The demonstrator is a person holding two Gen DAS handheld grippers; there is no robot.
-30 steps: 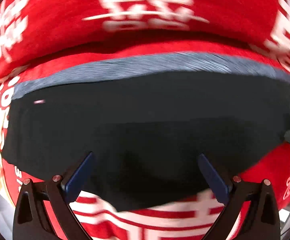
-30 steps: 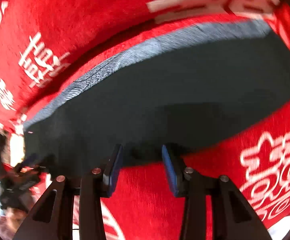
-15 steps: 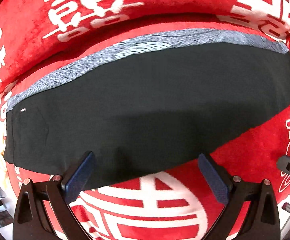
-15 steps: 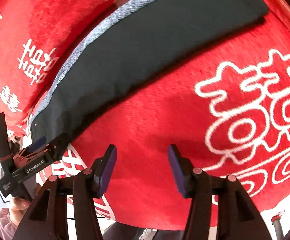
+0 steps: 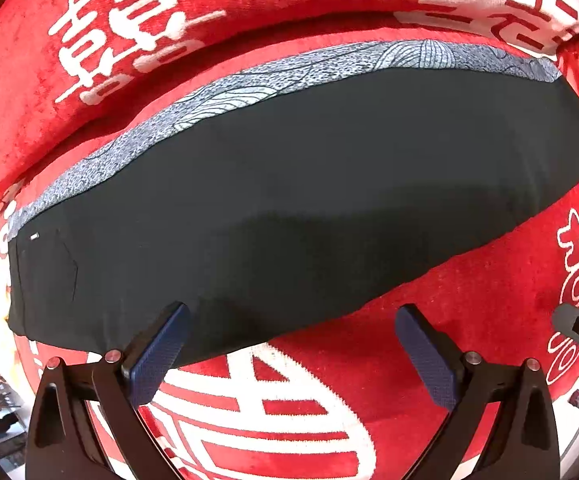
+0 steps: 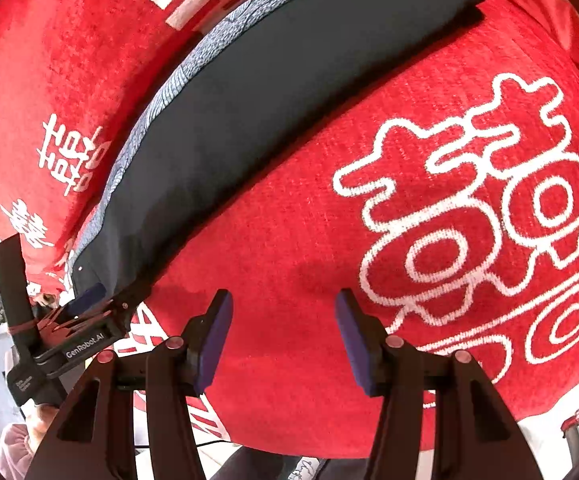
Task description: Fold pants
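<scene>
The pants (image 5: 289, 208) lie folded lengthwise on the red blanket (image 5: 469, 320); left gripper (image 5: 289, 344) at their near edge and right gripper (image 6: 283, 332) beside them gape empty; a one-layer pinch could undo the fold.

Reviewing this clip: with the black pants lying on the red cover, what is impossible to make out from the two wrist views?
- How many layers the pants make: both views show only the top surface.
- What sits under the red cover: the cover hides it.
- Left gripper contact with the pants: left wrist view, its left pad overlaps the near edge; touching or above, unclear.
- Right gripper height above the cover: no side view.
</scene>
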